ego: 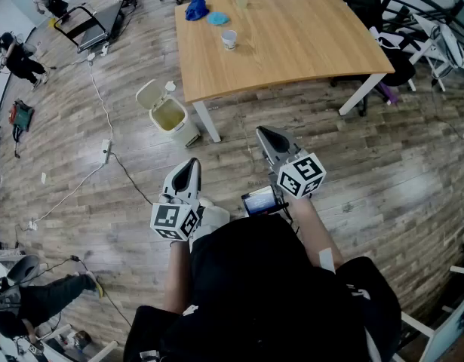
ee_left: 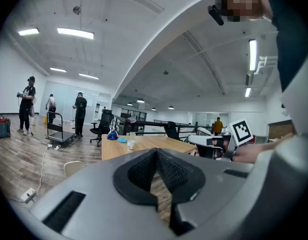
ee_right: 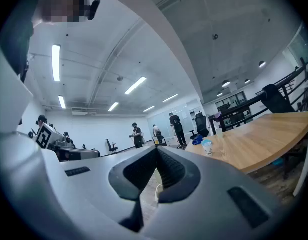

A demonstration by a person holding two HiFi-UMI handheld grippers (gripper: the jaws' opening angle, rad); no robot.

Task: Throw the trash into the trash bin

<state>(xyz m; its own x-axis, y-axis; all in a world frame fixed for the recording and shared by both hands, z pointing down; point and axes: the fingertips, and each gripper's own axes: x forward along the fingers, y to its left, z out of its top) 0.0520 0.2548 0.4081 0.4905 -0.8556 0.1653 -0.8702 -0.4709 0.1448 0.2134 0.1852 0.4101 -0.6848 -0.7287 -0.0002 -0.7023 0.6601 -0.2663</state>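
My left fingers (ego: 188, 173) are pressed shut with nothing between them, and my right fingers (ego: 271, 142), a little further forward, are shut and empty as well. Both hang over bare wooden floor (ego: 352, 179), which runs open from them to the desk and far off to the right.

On the left a thin cable (ego: 103, 119) trails across the boards, passing near my left fingers.

Ahead and left of my left fingers stands the trash bin (ego: 185, 133), on the floor, its lid (ego: 149, 93) flipped back and its mouth open upward. It sits just beside the desk's near left leg (ego: 209, 119), outside the desk's edge. The other near leg (ego: 361, 94) slants down well to the right, with clear floor between the two.

The wooden desk (ego: 307, 44) shows its near edge straight ahead of my right fingers.

The paper cup (ego: 229, 40) stands upright on the desk toward its far left part, well apart from both pairs of fingers. In the left gripper view it shows left of the fingertips; in the right gripper view, to their right. Behind it lie a light blue scrap (ego: 217, 19) and a dark blue bundle (ego: 196, 8), near the desk's far left corner.

Beyond the desk's left side, a cart (ego: 88, 25) and several people stand far off.
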